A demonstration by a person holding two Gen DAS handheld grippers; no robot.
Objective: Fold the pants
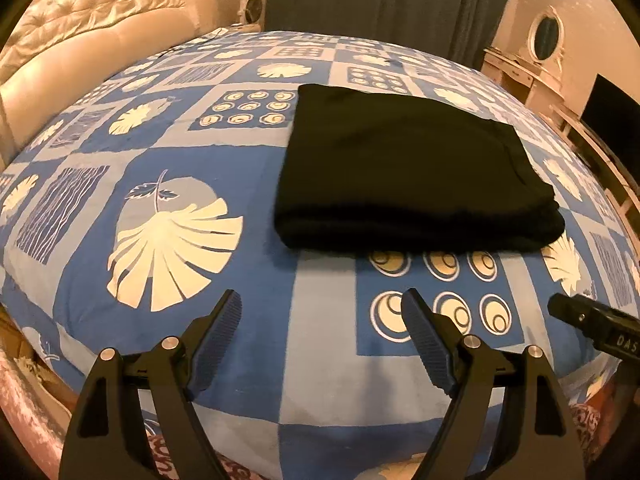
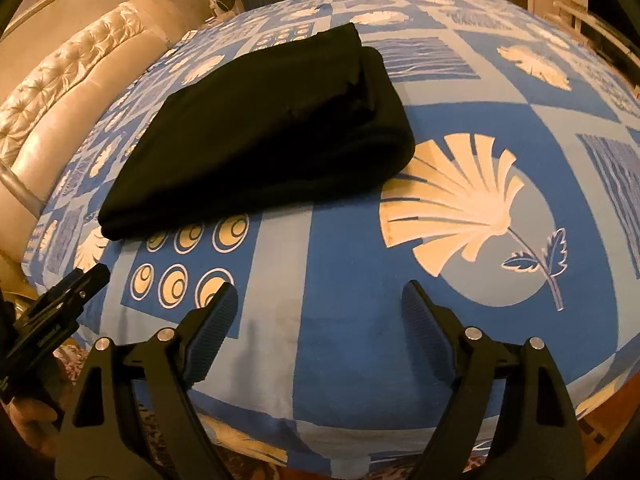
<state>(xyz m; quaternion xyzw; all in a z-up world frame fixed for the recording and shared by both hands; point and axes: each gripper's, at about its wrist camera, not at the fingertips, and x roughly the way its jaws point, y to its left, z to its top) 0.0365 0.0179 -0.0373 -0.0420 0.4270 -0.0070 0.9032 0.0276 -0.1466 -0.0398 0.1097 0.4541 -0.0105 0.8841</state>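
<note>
The black pants [image 1: 408, 168] lie folded into a thick rectangle on the blue patterned bed cover [image 1: 192, 184]. They also show in the right wrist view [image 2: 264, 136], with the stacked layers visible at their right end. My left gripper [image 1: 322, 312] is open and empty, held above the cover near the bed's front edge, short of the pants. My right gripper [image 2: 320, 304] is open and empty, also near the front edge and short of the pants. The right gripper's tip [image 1: 592, 320] shows at the right of the left view; the left gripper [image 2: 60, 304] shows at the left of the right view.
A cream tufted headboard [image 1: 92, 40] stands on the left. Dark curtains [image 1: 384, 0] hang behind the bed. A cream dresser with an oval mirror [image 1: 544, 40] stands at the far right. The bed's front edge [image 2: 360, 440] drops off just below the grippers.
</note>
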